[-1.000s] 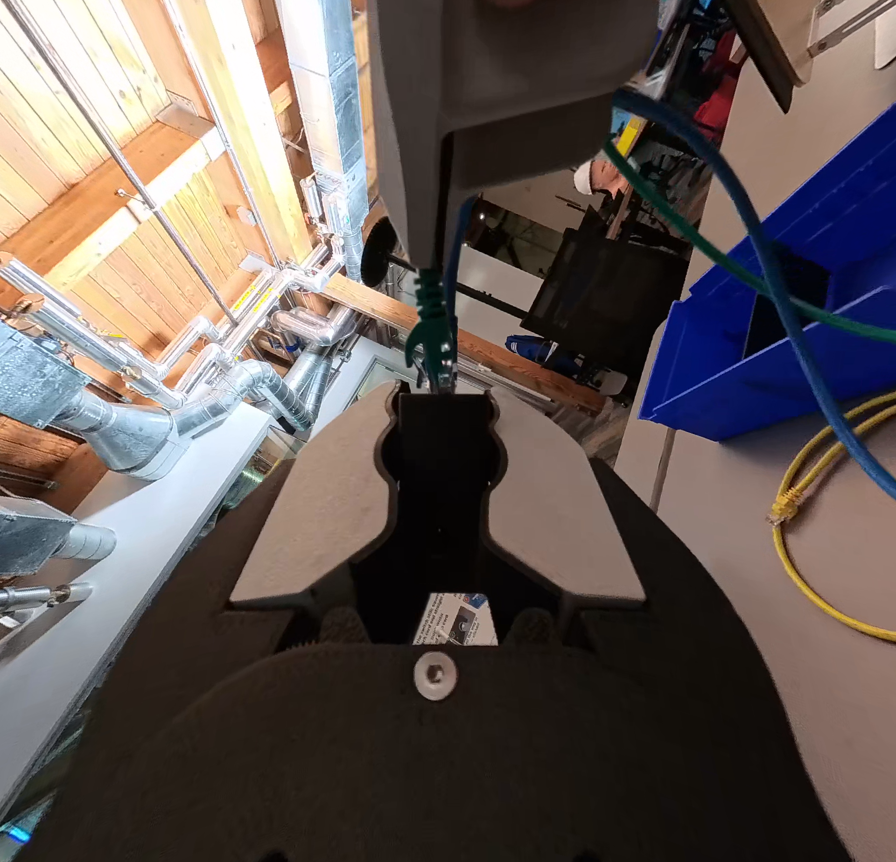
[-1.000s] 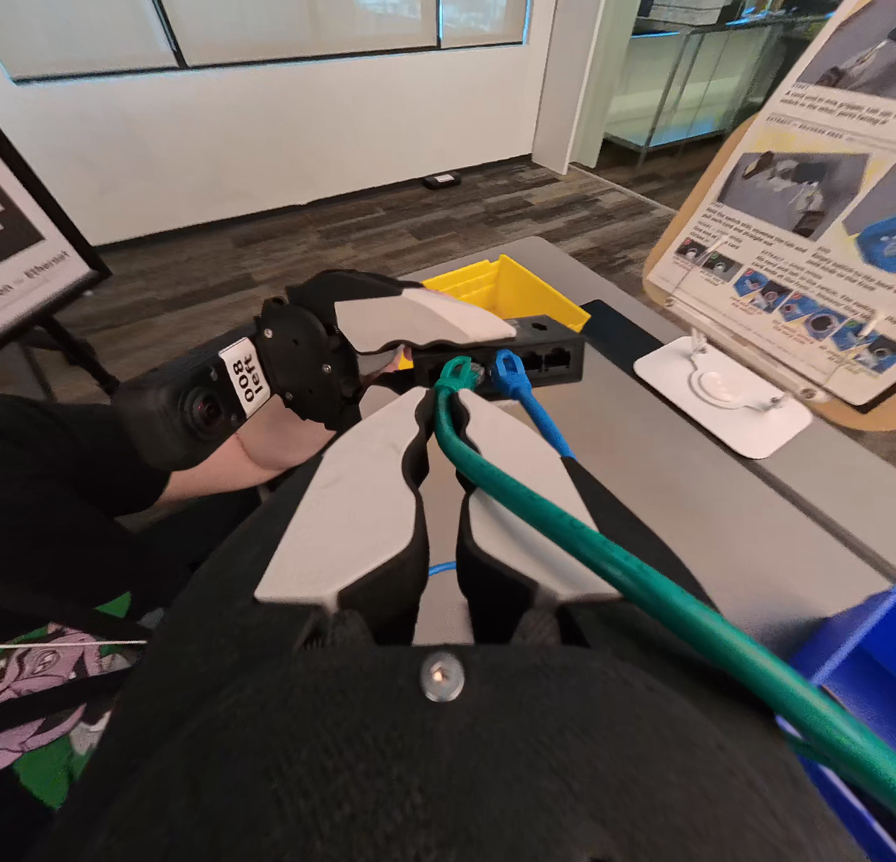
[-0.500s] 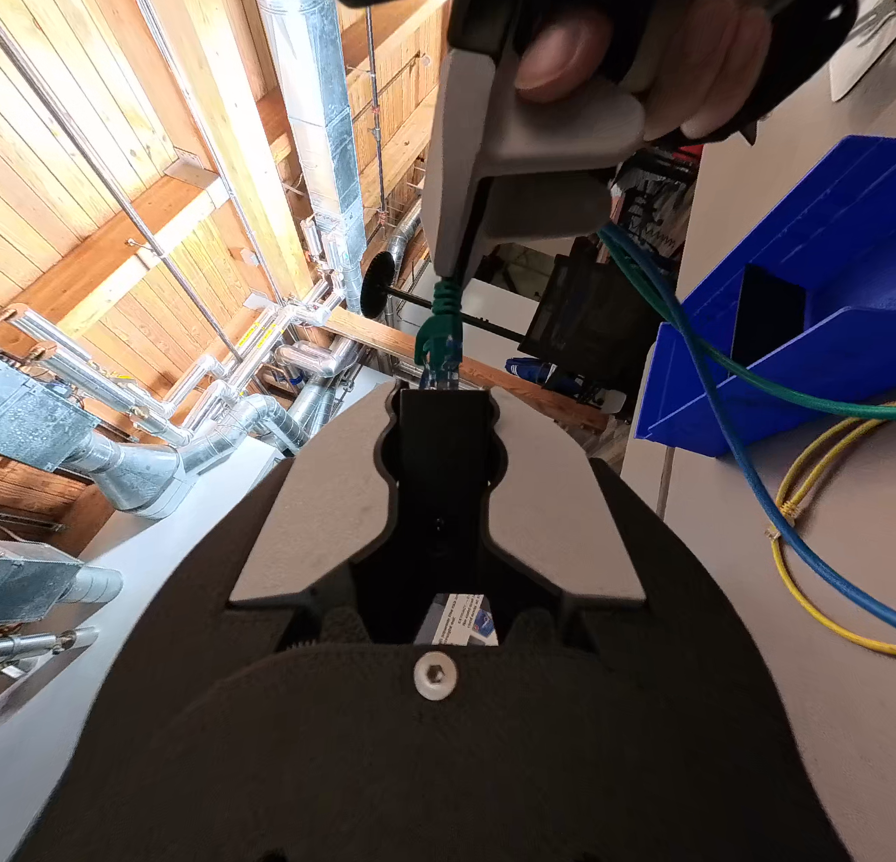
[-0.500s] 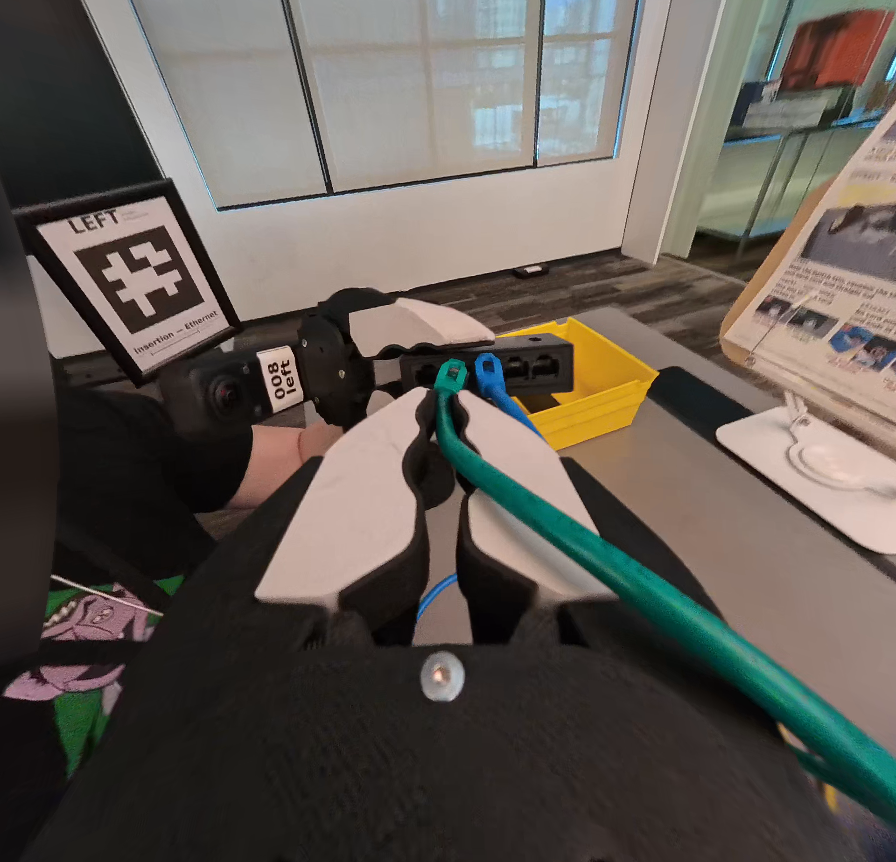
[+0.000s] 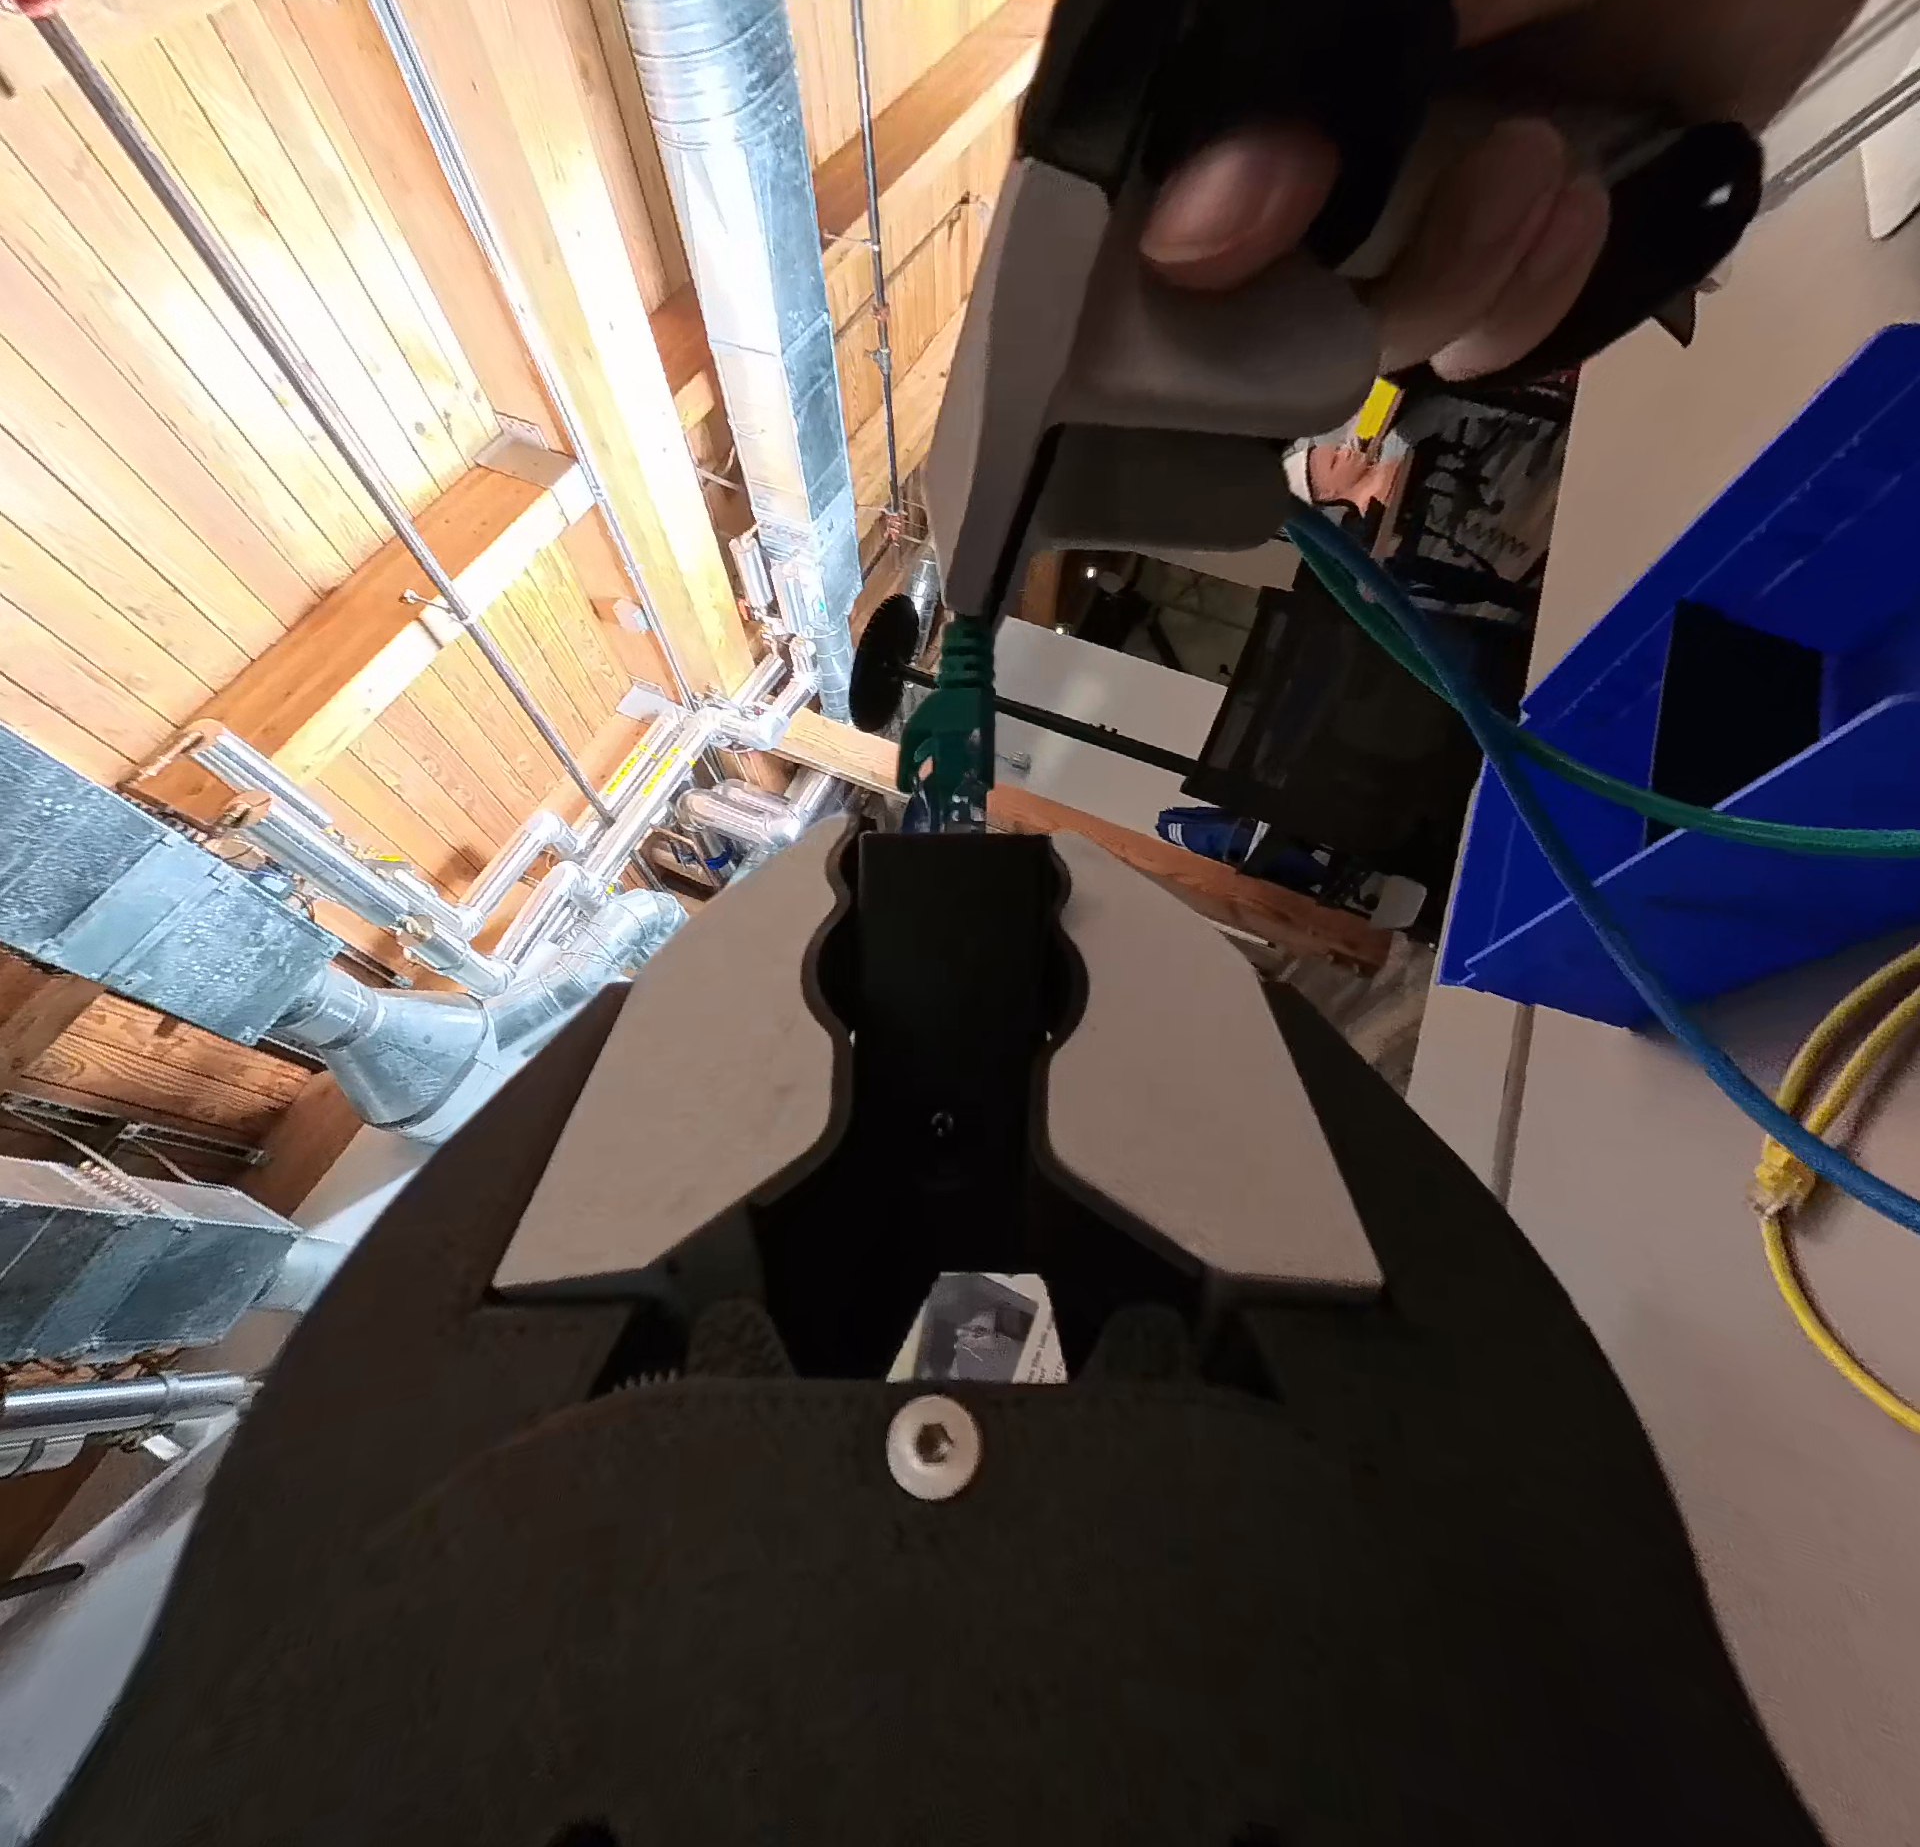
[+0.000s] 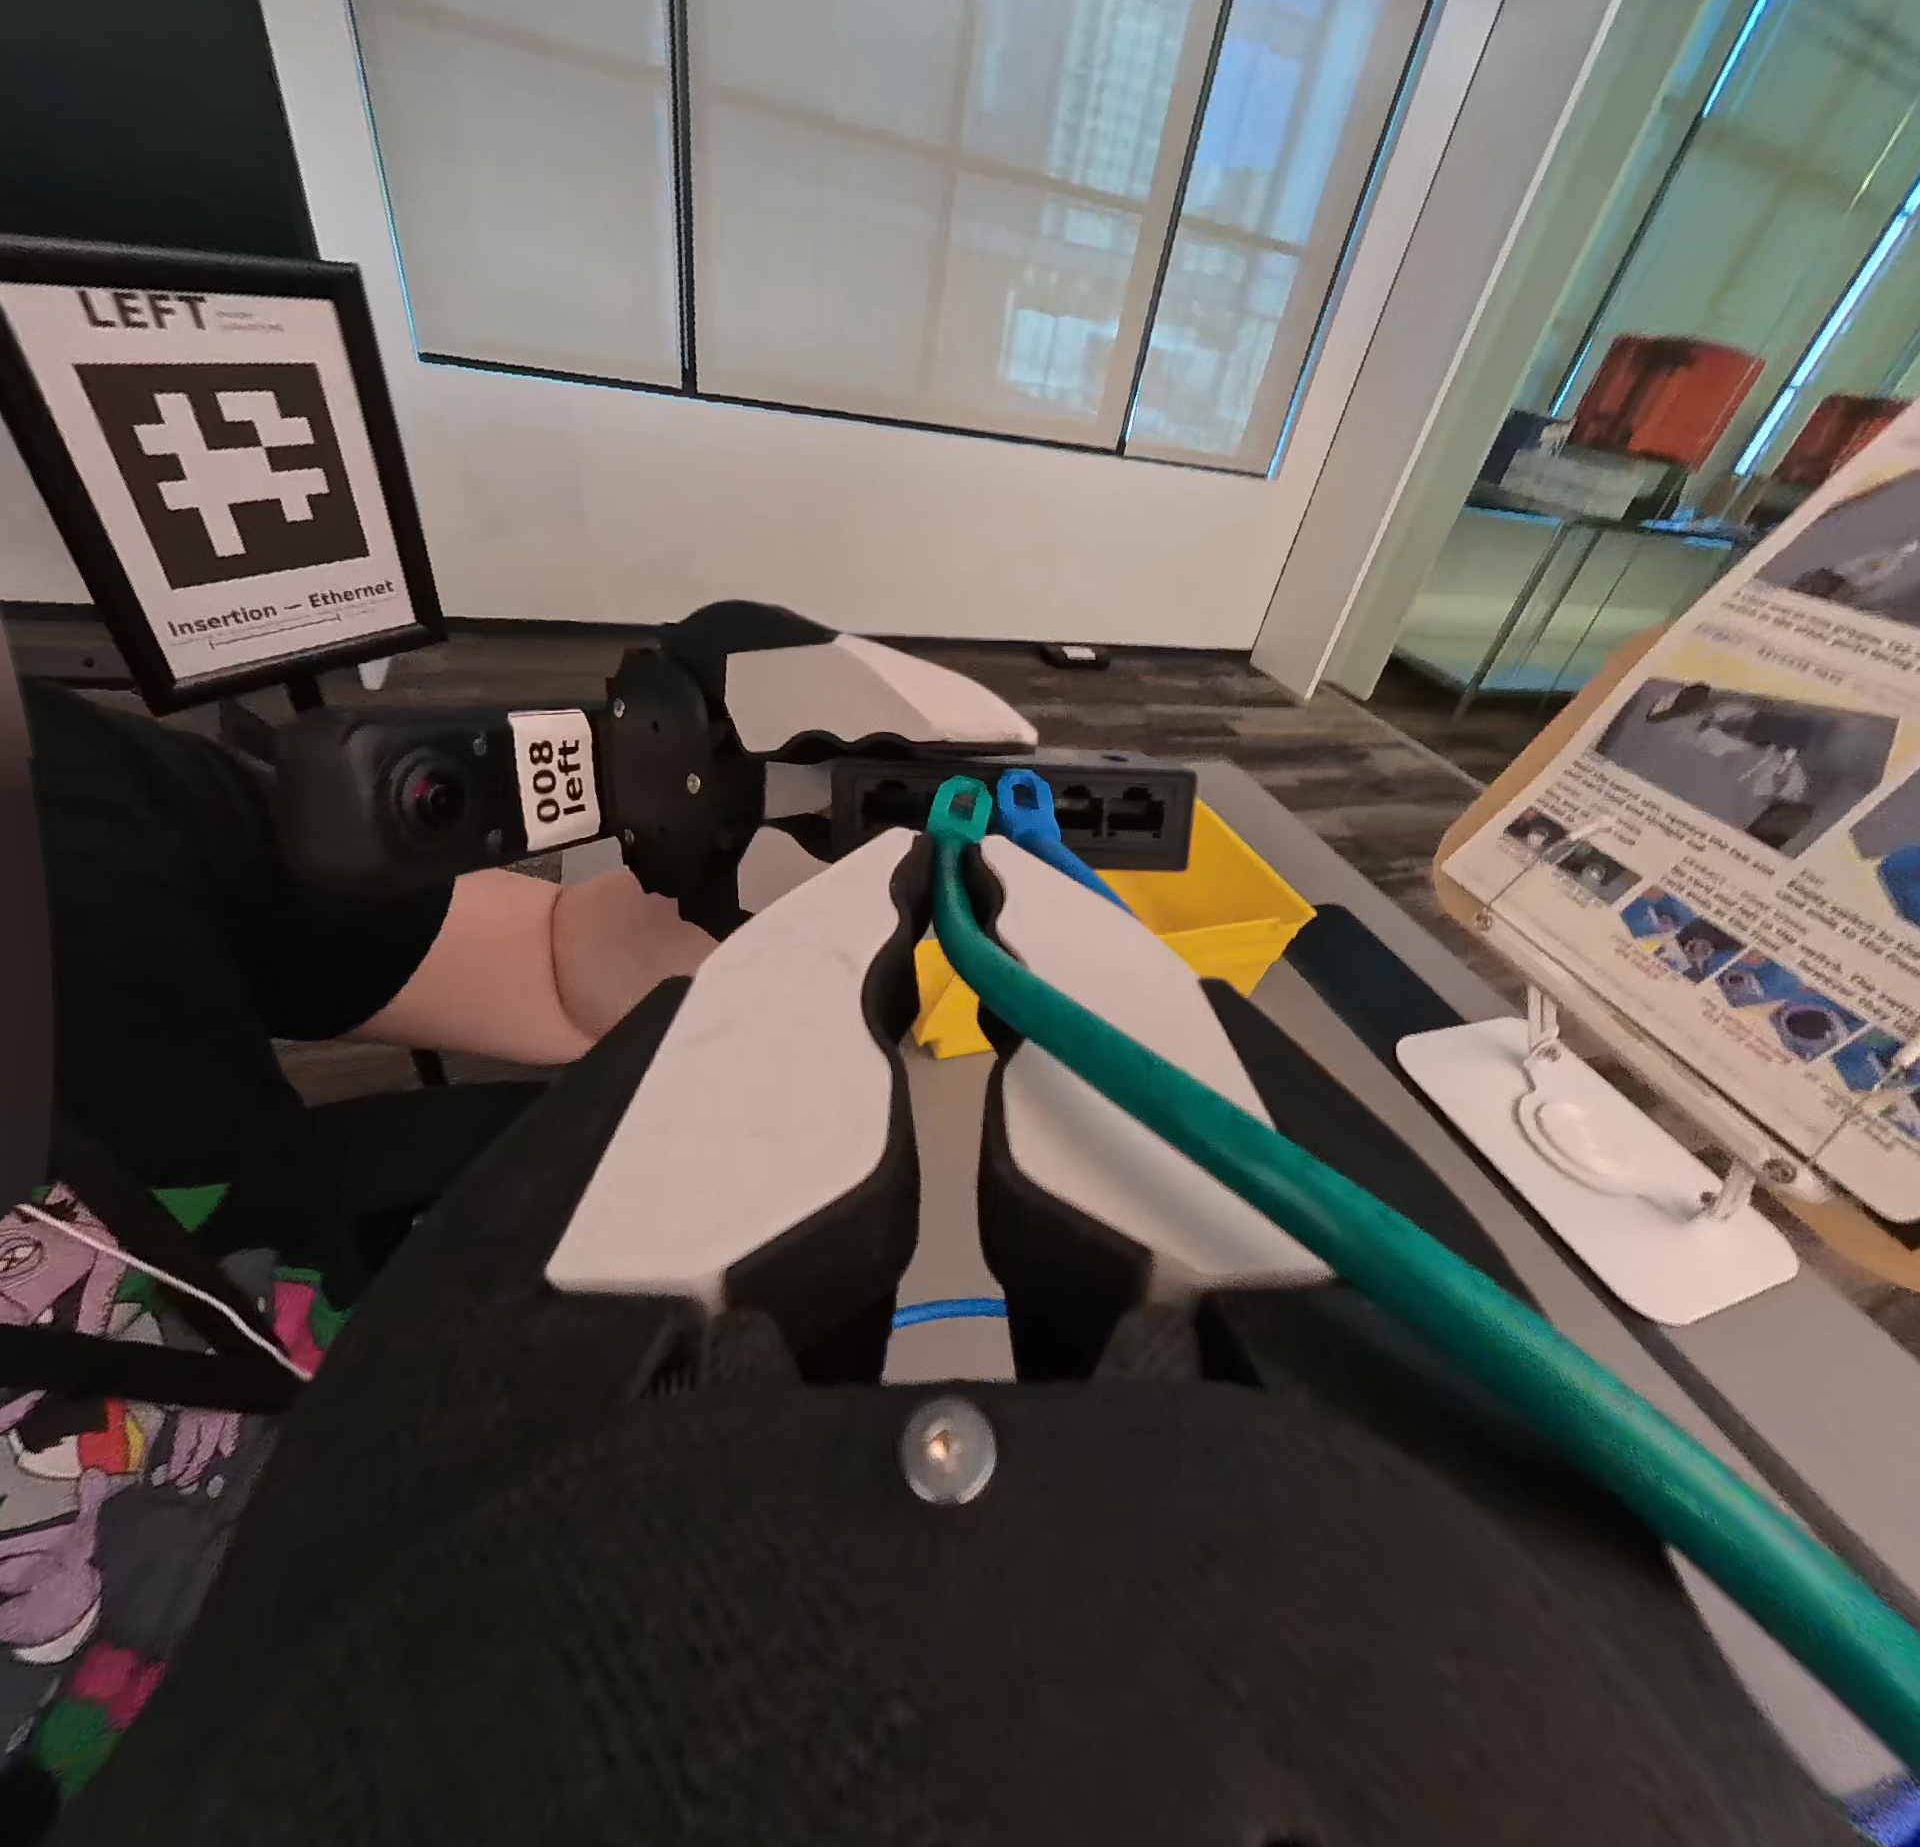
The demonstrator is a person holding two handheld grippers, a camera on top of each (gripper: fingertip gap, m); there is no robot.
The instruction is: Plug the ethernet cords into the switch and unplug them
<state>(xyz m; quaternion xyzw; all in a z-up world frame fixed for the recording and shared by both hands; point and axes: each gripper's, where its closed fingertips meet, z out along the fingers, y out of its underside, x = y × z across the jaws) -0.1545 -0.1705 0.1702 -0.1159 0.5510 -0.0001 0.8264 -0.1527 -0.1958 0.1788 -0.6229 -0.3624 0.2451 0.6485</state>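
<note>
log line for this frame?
left gripper: shut on switch, held up | right gripper: shut on green cord at port | blue cord: plugged in

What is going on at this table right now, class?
A person works two handheld grippers. The left gripper is clamped on a black network switch, holding it up off the table above a yellow bin. The right gripper pinches the green cord just behind its plug, which sits at a port of the switch. A blue cord sits in the next port. A yellow cord lies loose on the table.
</note>
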